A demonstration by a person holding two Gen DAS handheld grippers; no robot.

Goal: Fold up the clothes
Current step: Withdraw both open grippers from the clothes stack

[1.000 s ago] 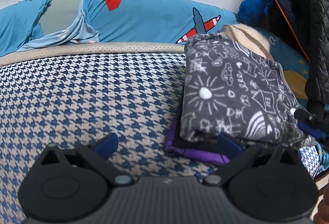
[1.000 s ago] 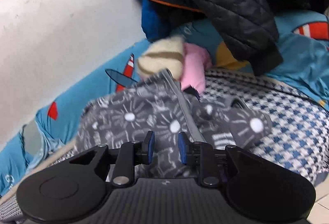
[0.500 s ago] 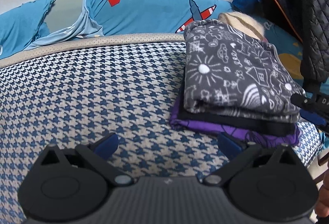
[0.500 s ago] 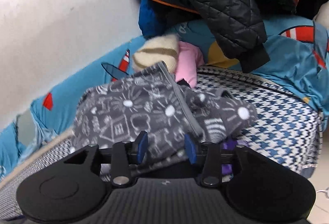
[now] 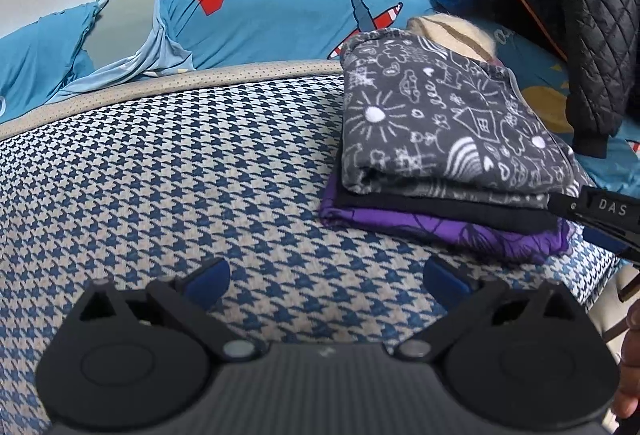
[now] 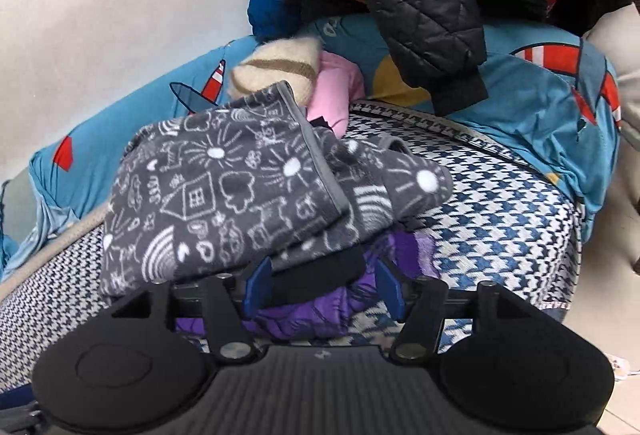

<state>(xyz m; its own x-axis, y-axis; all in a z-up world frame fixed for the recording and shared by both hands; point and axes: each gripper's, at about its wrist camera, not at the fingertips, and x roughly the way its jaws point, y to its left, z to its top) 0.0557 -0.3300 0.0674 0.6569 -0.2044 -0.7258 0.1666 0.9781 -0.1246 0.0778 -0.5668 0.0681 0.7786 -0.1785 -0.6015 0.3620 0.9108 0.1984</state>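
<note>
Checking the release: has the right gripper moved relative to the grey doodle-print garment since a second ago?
Yes. The right gripper has backed away from the grey doodle-print garment toward the stack's near edge, its jaws just opening, nothing pinched.

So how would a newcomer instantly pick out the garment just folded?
On the houndstooth cushion, find the small stack of folded clothes at its far corner. The top piece is the grey doodle-print garment, covered in white suns and houses, above a black layer and a purple one.
</note>
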